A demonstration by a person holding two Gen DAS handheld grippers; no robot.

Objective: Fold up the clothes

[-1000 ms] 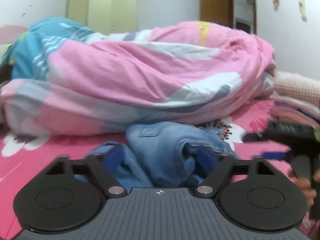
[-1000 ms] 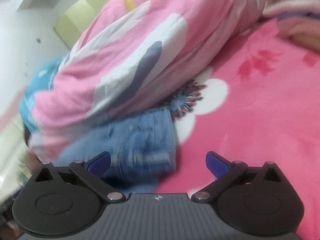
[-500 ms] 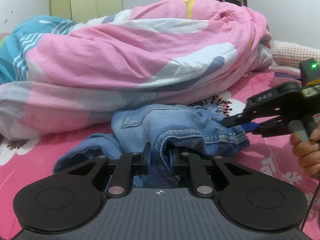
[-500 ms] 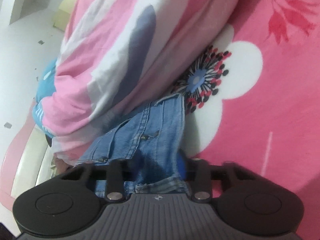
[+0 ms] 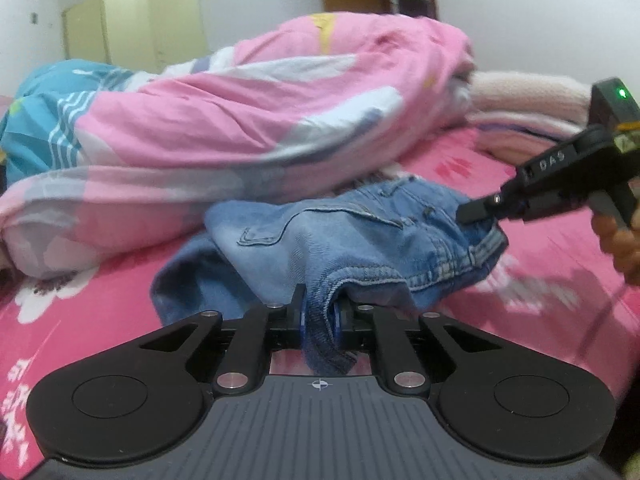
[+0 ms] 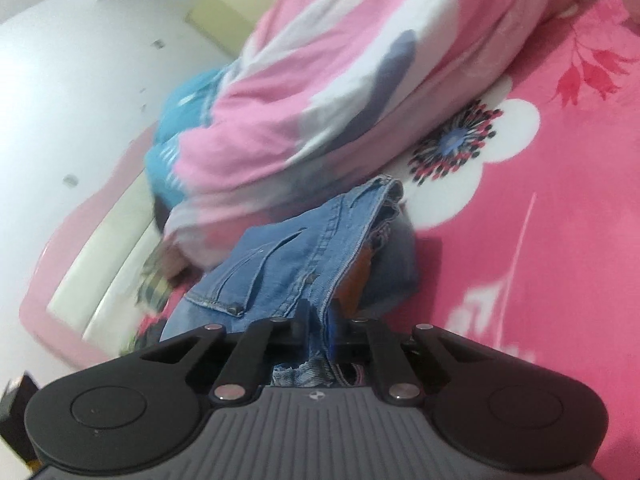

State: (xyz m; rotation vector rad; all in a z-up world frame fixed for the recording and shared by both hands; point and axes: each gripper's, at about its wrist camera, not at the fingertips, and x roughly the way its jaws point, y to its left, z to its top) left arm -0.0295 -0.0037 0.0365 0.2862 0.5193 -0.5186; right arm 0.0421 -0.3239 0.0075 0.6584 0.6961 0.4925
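Jeans of light blue denim [image 5: 352, 240] are pinched tight in both grippers: the left gripper [image 5: 320, 320] is clamped on a near fold, and the right gripper [image 6: 320, 320], whose jaws have just been closing, on the waistband edge. They lie crumpled on a pink flowered bedsheet [image 5: 540, 280], beside a big pink quilt [image 5: 260, 128].

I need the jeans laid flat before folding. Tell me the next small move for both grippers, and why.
Probably lift and draw the two grippers apart. The left gripper and the right gripper have just been closing, and each now pinches a bunched denim edge of the jeans. The jeans lie crumpled on the pink bedsheet against the quilt, so spreading should open them out.
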